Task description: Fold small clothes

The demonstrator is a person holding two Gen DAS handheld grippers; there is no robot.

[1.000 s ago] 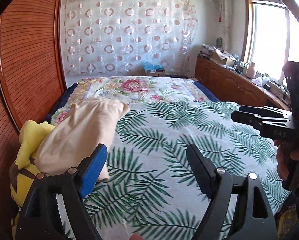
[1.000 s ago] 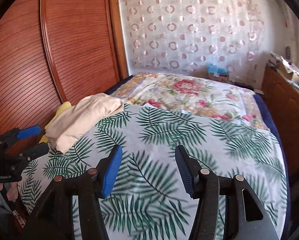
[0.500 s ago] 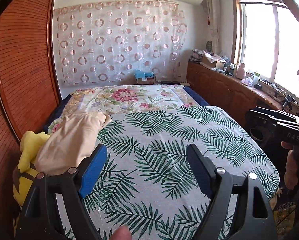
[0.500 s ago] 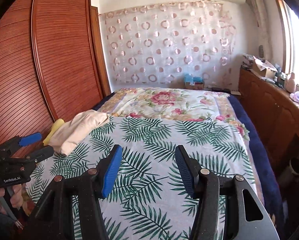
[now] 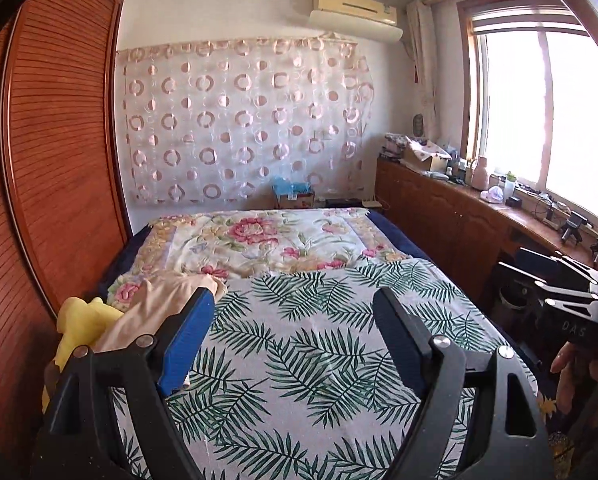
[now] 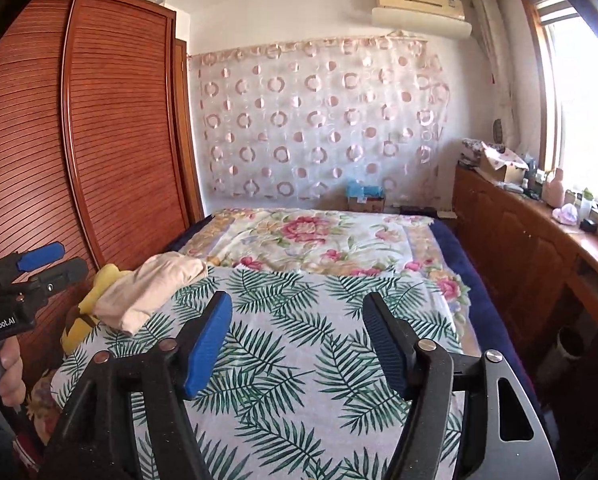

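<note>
Cream garment (image 6: 151, 292) bunched on bed (image 6: 299, 360) at left edge, over yellow plush toy (image 6: 99, 288), beside wardrobe (image 6: 111, 140). From right tongs (image 6: 297, 340): 10 o'clock, well apart. From left tongs (image 5: 293, 344): 9–10 o'clock, nearer, so left likely reaches first. Long axis runs from near-left toward far-right. Both tongs spread wide, holding nothing, touching nothing, raised above leaf-print sheet.
</note>
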